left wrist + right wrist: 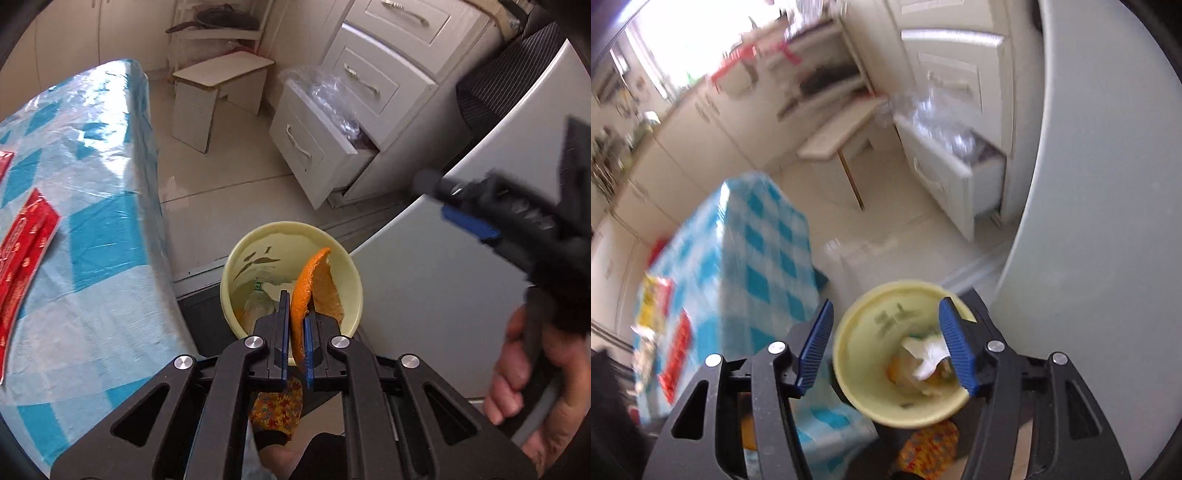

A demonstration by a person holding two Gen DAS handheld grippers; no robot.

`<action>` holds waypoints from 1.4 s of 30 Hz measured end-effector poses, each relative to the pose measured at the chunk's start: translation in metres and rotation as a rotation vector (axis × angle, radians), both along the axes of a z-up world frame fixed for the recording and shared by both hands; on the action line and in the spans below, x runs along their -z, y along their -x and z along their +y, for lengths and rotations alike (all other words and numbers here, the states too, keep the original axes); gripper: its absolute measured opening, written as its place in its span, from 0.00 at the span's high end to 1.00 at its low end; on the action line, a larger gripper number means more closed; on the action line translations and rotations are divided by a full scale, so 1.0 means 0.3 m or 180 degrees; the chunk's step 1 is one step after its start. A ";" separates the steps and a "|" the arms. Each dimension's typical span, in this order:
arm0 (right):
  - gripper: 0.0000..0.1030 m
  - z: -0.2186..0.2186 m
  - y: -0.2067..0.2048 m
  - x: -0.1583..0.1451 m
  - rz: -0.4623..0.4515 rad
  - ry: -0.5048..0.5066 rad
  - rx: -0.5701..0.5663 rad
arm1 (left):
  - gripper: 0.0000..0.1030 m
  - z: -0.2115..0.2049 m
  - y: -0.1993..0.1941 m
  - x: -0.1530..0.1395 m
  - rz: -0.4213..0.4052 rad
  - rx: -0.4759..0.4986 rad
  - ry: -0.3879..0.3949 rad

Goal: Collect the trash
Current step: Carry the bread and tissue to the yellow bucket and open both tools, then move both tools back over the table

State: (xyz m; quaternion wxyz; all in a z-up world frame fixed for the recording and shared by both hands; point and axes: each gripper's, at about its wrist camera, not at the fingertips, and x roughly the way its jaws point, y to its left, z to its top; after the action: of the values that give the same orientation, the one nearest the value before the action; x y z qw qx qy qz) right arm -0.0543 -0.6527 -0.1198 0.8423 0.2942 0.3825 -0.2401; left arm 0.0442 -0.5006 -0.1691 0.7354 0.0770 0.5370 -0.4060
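1. We see the left hand-held gripper [295, 314] clamped on a strip of orange peel [308, 284], its blue pads pressing the peel's lower part from both sides.
2. The peel's long axis runs forward along the fingers, away from the camera; its free tip curls up and to the right, over the mouth of the pale yellow bin [236, 258].
3. The bin stands on the floor just beside the worktop [92, 229] with its blue checked cover; inside we make out crumpled paper [929, 356] and other scraps.
4. The right hand-held gripper [886, 345] is spread wide and holds nothing, its fingers straddling the bin's opening from above.
5. Red packets [22, 254] lie flat on the worktop, well apart from the bin.
6. A white drawer [314, 155] stands pulled out behind.
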 end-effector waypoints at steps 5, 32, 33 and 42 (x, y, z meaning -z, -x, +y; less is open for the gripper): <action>0.36 0.015 0.023 -0.111 -0.0456 0.0381 0.0112 | 0.46 -0.118 -0.021 0.054 0.0108 -0.0046 -0.0184; 0.08 0.642 -0.060 -0.388 -0.1322 0.1493 -0.0605 | 0.08 1.404 -0.176 -0.559 -0.1938 -0.1688 -0.0034; 0.07 0.669 -0.061 -0.388 -0.1340 0.1506 -0.0646 | 0.08 1.457 -0.188 -0.561 -0.1930 -0.1777 -0.0113; 0.07 0.813 -0.100 -0.352 -0.1245 0.1560 -0.0843 | 0.08 1.718 -0.210 -0.550 -0.1685 -0.2262 0.0268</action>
State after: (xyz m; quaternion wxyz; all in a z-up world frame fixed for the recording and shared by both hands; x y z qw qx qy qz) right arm -0.0242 -0.4088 -0.0142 0.9693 0.0712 0.1796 -0.1524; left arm 0.1071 0.0147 -0.0040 0.9440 -0.0411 0.3063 -0.1158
